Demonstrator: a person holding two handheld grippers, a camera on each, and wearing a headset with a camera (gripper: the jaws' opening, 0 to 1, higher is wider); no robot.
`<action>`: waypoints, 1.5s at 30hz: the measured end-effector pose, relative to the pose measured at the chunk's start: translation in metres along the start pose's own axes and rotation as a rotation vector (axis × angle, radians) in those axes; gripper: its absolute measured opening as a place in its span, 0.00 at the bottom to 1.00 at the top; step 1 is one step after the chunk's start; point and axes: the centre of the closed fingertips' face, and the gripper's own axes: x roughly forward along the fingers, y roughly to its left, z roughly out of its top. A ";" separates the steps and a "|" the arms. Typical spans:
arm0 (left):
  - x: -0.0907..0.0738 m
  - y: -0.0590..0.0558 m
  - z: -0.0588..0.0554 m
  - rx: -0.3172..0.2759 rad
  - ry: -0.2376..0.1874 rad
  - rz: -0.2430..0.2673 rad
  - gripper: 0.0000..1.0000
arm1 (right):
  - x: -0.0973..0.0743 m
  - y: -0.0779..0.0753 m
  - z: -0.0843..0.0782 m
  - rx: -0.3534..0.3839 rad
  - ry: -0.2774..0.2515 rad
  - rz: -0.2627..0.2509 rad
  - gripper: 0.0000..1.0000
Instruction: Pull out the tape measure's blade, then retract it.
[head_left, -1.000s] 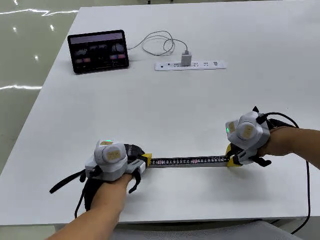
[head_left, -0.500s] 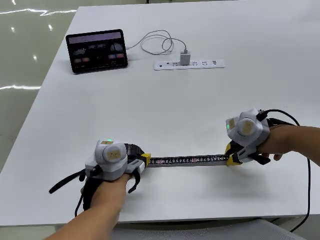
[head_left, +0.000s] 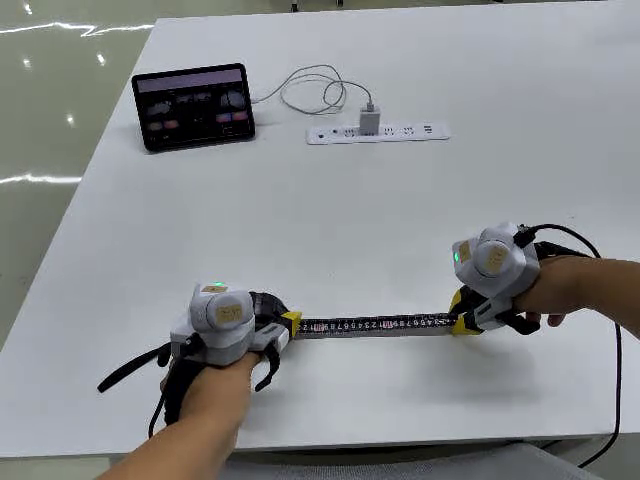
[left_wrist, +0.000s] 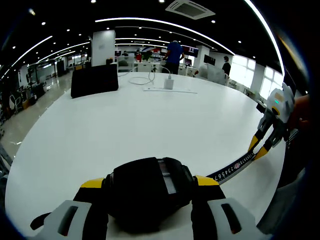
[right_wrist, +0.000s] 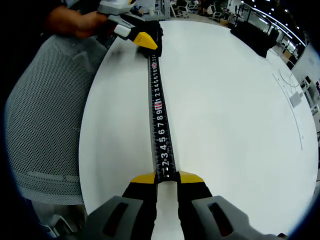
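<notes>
Lower left, the left gripper (head_left: 284, 322) clamped the tape measure (head_left: 266, 304); lower right, the right gripper (head_left: 460, 318) pinched its blade (head_left: 375, 323).

The left gripper (head_left: 285, 318) and right gripper (head_left: 458, 312) have grey housings, yellow-tipped black jaws.

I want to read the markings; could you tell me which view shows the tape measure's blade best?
The right gripper view: the blade runs up from the right gripper, numerals legible. The head view shows its whole span, numerals tiny; the left gripper view shows a short stretch beside the case.
</notes>
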 end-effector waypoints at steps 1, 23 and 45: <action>0.000 0.000 0.000 0.000 0.000 0.000 0.63 | 0.000 0.000 0.000 0.002 -0.003 0.000 0.10; 0.000 -0.001 0.002 0.000 0.001 -0.008 0.63 | 0.005 0.003 0.011 0.031 -0.043 -0.025 0.10; -0.001 -0.001 0.000 -0.007 0.006 -0.010 0.63 | 0.009 0.000 0.021 0.034 -0.066 -0.026 0.10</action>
